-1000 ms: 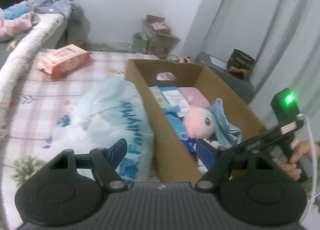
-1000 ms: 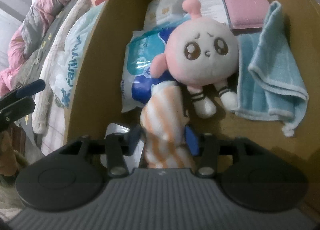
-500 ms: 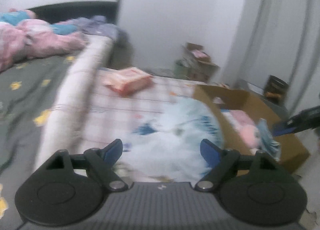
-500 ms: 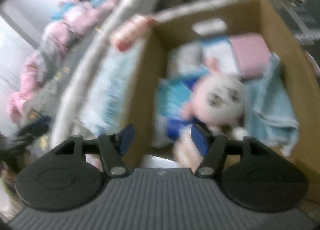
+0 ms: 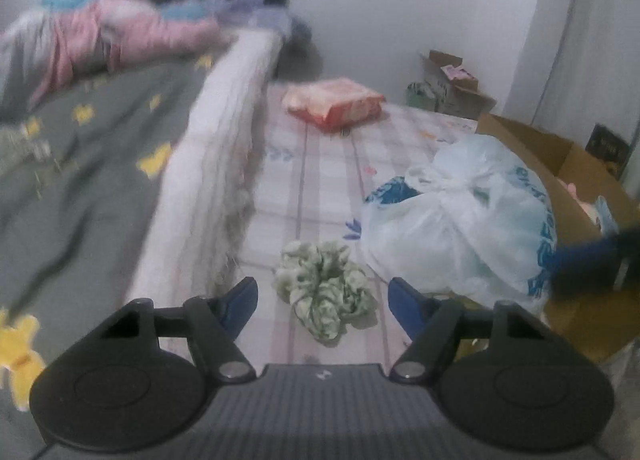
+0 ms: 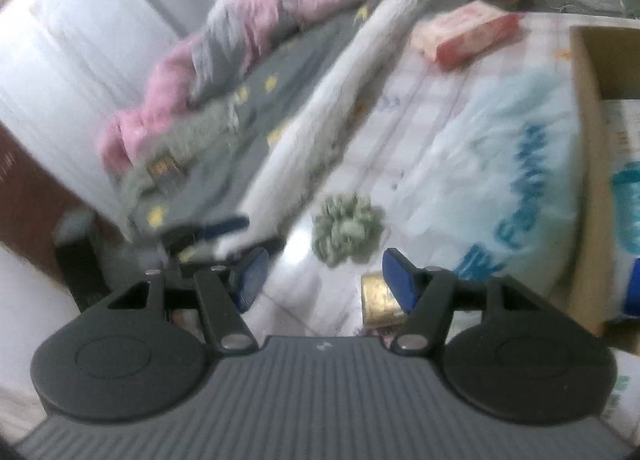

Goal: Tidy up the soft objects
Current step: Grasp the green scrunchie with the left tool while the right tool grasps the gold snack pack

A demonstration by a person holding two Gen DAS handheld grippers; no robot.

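A crumpled green patterned cloth point(image 5: 326, 292) lies on the checked mat, just ahead of my left gripper point(image 5: 323, 302), which is open and empty. The cloth also shows in the right wrist view point(image 6: 347, 229), ahead of my right gripper point(image 6: 326, 280), open and empty. A white plastic bag with blue print point(image 5: 468, 220) sits right of the cloth, against the cardboard box point(image 5: 576, 164). The bag point(image 6: 500, 176) and box wall point(image 6: 588, 140) fill the right of the right wrist view. A pink-red soft pack point(image 5: 334, 102) lies farther back on the mat.
A bed with a grey cover and pink bedding point(image 5: 100, 132) runs along the left. Small boxes point(image 5: 448, 84) stand by the far wall. A gold-coloured object point(image 6: 378, 298) lies on the floor by my right finger. My left gripper's tip point(image 6: 224, 226) shows at left.
My right gripper has let go of the orange striped cloth in the box, opened, and swung left out of the box. My left gripper has swung left and down over the green cloth.
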